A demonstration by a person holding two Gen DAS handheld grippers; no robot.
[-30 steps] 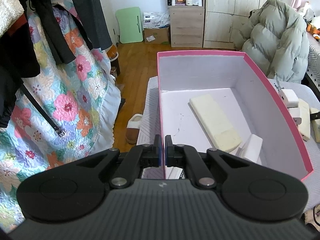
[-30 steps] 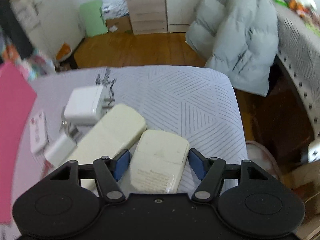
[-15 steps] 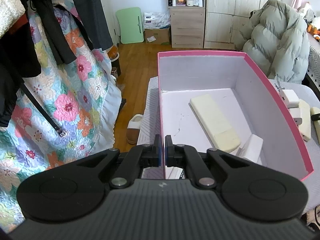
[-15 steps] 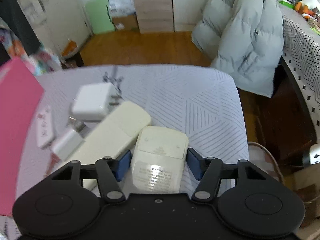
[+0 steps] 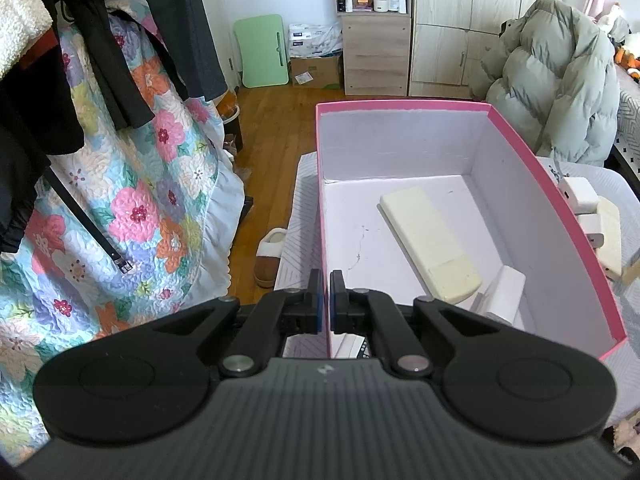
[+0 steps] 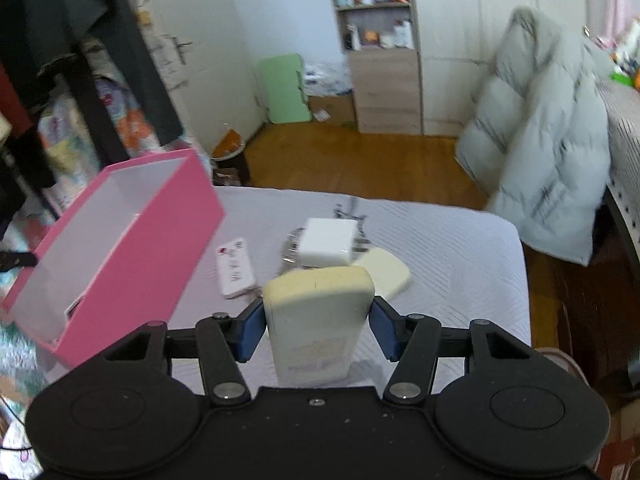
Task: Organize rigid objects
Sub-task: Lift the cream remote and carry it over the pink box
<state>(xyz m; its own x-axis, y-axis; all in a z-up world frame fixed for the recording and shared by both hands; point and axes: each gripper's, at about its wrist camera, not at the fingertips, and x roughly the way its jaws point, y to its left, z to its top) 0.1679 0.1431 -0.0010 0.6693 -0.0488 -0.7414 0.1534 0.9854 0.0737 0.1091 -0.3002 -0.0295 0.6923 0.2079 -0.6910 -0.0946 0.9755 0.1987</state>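
Note:
My left gripper (image 5: pixel 327 304) is shut on the near left wall of the pink box (image 5: pixel 400 103), which stands on the bed. Inside the box lie a long cream remote (image 5: pixel 428 240) and a white block (image 5: pixel 502 294). My right gripper (image 6: pixel 318 330) holds a cream remote (image 6: pixel 316 304) above the bed; its jaws are closing, pads pressing the remote's sides. Below it, on the bed, lie a white charger (image 6: pixel 328 240), another cream remote (image 6: pixel 384 272) and a small white remote with pink marks (image 6: pixel 236 268). The pink box (image 6: pixel 160 240) is to the left of my right gripper.
The grey patterned bed cover (image 6: pixel 440 248) ends at the right and far edges. A grey puffer jacket (image 6: pixel 548 168) hangs beyond the bed's far right. A floral quilt (image 5: pixel 132 208) and dark clothes hang left of the box. A slipper (image 5: pixel 270 256) lies on the wooden floor.
My right gripper has closed on the cream remote, lifted it off the bed and swung left, bringing the pink box into view. The left gripper has not moved.

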